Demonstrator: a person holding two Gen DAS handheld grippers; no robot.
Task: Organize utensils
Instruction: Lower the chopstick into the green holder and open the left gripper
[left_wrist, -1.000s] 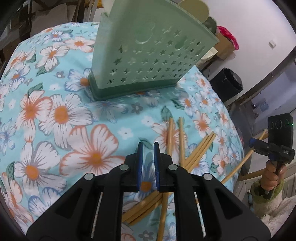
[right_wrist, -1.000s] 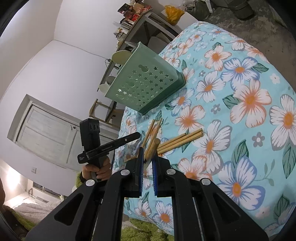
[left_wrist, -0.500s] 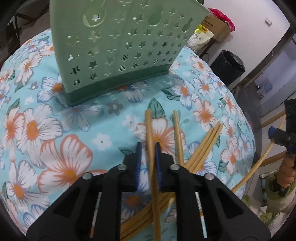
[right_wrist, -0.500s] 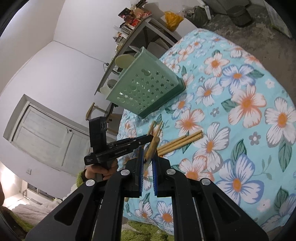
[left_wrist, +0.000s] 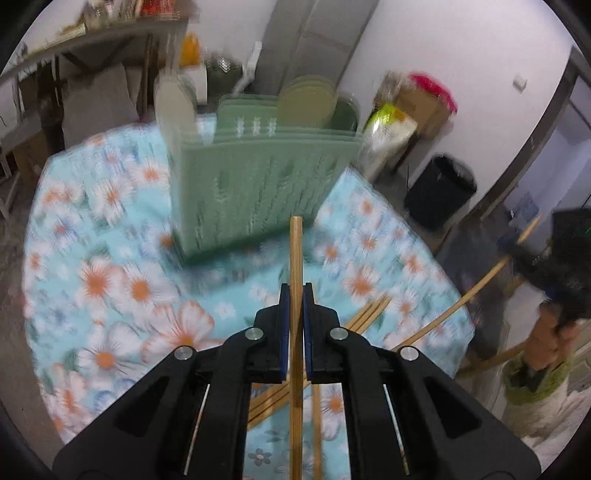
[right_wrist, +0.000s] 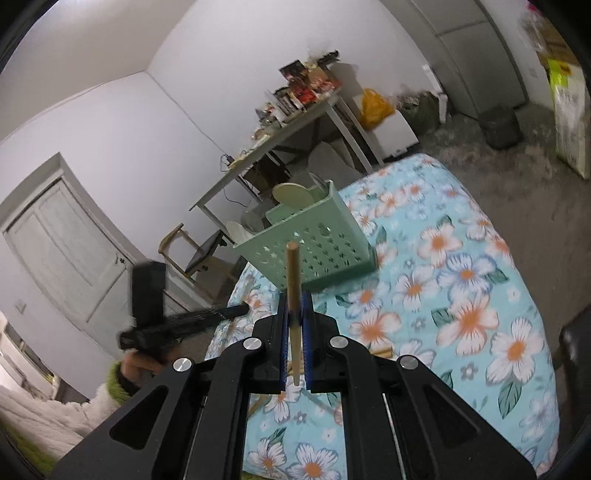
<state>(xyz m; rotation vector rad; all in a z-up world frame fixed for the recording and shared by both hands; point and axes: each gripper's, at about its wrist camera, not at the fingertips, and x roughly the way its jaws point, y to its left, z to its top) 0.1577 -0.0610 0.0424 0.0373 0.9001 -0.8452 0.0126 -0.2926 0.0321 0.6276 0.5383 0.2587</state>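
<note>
My left gripper (left_wrist: 294, 295) is shut on a wooden chopstick (left_wrist: 296, 254) that points up toward the green perforated utensil basket (left_wrist: 266, 184), lifted above the floral tablecloth (left_wrist: 122, 288). Several more chopsticks (left_wrist: 369, 314) lie on the cloth below and to the right. My right gripper (right_wrist: 294, 306) is shut on another wooden chopstick (right_wrist: 292, 273), held in the air in front of the same basket (right_wrist: 314, 247). The right gripper with its chopstick also shows at the right edge of the left wrist view (left_wrist: 565, 258).
The basket holds pale round paddles (left_wrist: 306, 99). A black bin (left_wrist: 439, 192) and boxes (left_wrist: 417, 107) stand beyond the table. A cluttered desk (right_wrist: 295, 122) and a chair (right_wrist: 192, 247) are behind the basket. The left hand's gripper (right_wrist: 166, 321) is at left in the right wrist view.
My left gripper closed on a chopstick and lifted it off the cloth, tilting up. My right gripper rose with its chopstick and now faces the basket from higher up.
</note>
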